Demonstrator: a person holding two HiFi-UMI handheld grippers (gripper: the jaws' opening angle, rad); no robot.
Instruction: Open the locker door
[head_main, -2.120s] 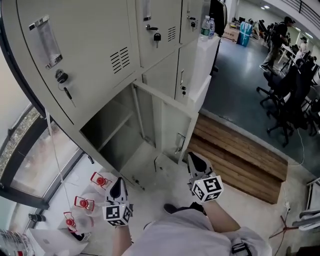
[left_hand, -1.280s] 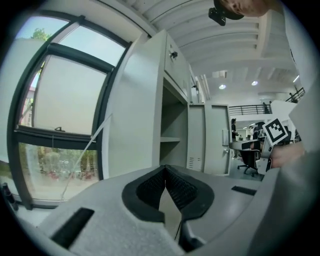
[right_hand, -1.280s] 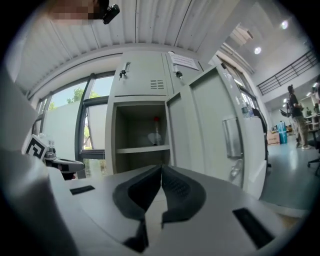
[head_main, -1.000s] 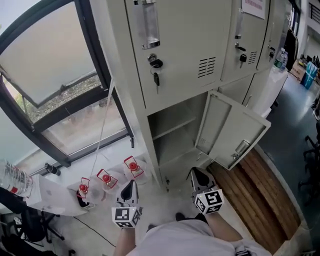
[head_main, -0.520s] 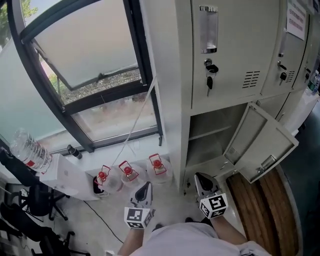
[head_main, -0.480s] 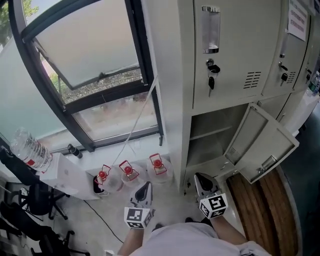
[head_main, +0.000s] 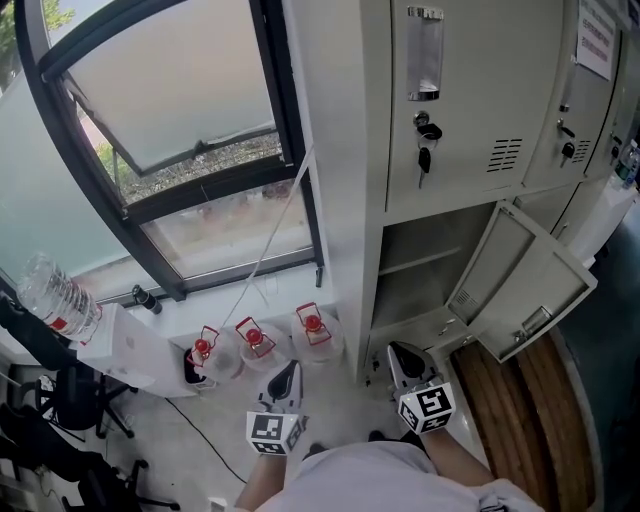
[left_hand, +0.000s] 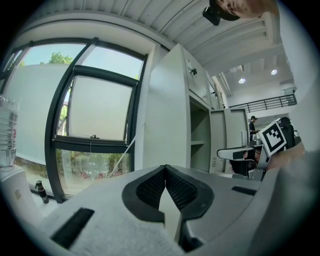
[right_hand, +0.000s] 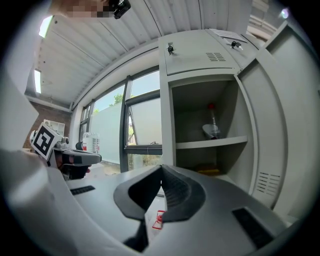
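The grey locker (head_main: 450, 130) has its lower door (head_main: 530, 290) swung open to the right, baring a compartment with one shelf (right_hand: 215, 142). A small bottle-like thing (right_hand: 212, 125) lies on that shelf. Both grippers hang low in front of the person, apart from the door. My left gripper (head_main: 285, 380) is shut and holds nothing; its pads meet in the left gripper view (left_hand: 165, 167). My right gripper (head_main: 403, 362) is also shut and empty, its tips together (right_hand: 161, 167), and it points toward the open compartment.
Three clear jugs with red caps (head_main: 255, 340) stand on the floor left of the locker, under a dark-framed window (head_main: 190, 120). A white box (head_main: 125, 350) and a clear bottle (head_main: 55, 300) sit at far left. A wooden step (head_main: 520, 390) lies at right.
The head view has swung left from the office side to the window. The locker door stays open, both grippers stay shut and low. Almost nothing shifted over the last half second.
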